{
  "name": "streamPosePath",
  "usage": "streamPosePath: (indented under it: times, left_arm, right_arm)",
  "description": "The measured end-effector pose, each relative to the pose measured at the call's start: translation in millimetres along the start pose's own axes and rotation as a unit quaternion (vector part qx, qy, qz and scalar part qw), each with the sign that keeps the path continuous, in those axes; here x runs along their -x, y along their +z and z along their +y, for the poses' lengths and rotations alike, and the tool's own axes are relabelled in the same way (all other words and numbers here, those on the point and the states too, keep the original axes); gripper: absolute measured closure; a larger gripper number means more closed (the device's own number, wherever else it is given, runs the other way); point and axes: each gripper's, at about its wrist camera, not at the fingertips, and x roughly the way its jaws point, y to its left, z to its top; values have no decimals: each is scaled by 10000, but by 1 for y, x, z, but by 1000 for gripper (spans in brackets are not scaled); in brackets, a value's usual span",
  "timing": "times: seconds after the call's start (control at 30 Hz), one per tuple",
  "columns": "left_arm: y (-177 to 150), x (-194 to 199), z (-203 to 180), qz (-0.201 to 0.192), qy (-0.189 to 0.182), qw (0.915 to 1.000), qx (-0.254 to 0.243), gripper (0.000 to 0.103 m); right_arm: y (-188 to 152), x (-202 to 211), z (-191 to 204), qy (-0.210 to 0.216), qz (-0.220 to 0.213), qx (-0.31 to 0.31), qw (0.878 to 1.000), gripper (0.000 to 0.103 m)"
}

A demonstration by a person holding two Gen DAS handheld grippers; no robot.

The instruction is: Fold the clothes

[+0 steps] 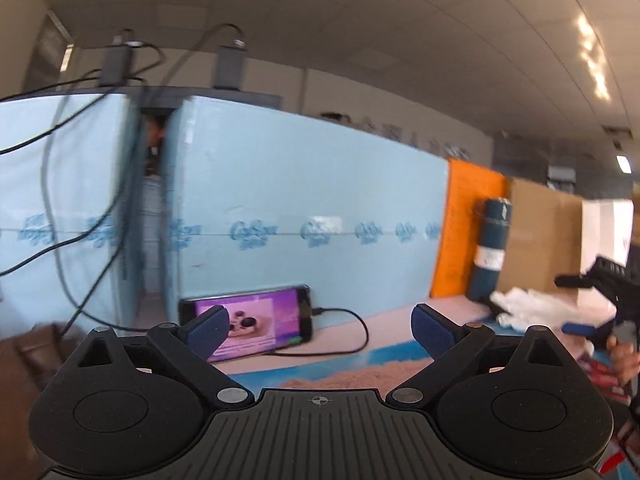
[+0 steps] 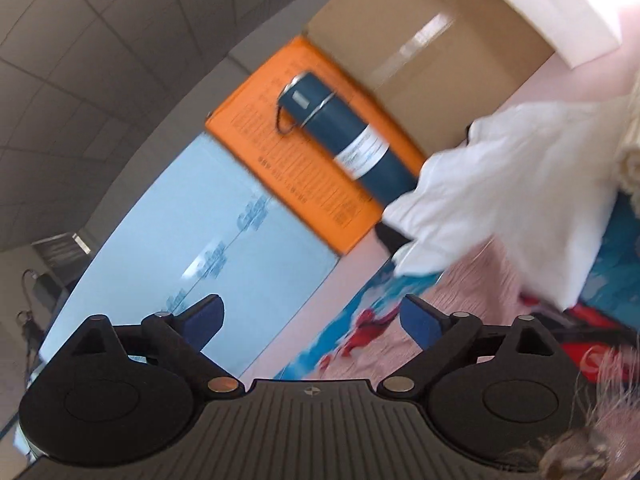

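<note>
— Both claws, left gripper (image 1: 320,330) and right gripper (image 2: 312,322), spread wide, holding nothing?
— Yes. White garment (image 2: 516,200) right of frame, over pink knit (image 2: 476,300); better to pinch two corners, clear of flask (image 2: 344,140).

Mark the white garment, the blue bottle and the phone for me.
white garment (image 2: 512,184), right wrist view, middle of the crumpled cloth.
blue bottle (image 2: 340,128), right wrist view, on its body above the label.
phone (image 1: 260,326), left wrist view, on its lit screen.
</note>
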Motion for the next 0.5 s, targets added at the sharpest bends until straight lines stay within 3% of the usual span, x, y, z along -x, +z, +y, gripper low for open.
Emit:
streamPosePath:
  times: [0.1,0.17,0.2,0.23,0.27,0.33,0.37,0.5]
  left_arm:
    - [1,-38,-5,817,-213,9956,-414,4]
    - [-5,-61,-2,1587,-407,9858,-374,5]
    - [-10,-67,-3,1785,-445,9822,-377,7]
    - [-15,-73,-4,1982,-483,9782,-381,24]
    - [-17,-64,-7,1856,-530,9802,-433,52]
    - [-19,-47,-12,1600,-624,9837,-538,81]
    - [-20,-39,-14,1471,-670,9851,-591,85]
    - [-26,-4,-25,953,-855,9885,-799,88]
  right_arm:
    - [-11,-14,5,186,601,-134,9979,7]
    - [-16,-18,11,212,768,-40,9968,7]
    - [-19,-19,14,218,820,29,9964,7]
    - [-22,-20,16,238,856,69,9960,7]
    - [-24,-20,17,258,892,109,9956,7]
    - [-26,-21,18,314,955,128,9948,7]
    - [-27,-21,18,343,987,137,9944,7]
    - [-30,-25,20,652,1305,173,9892,7]
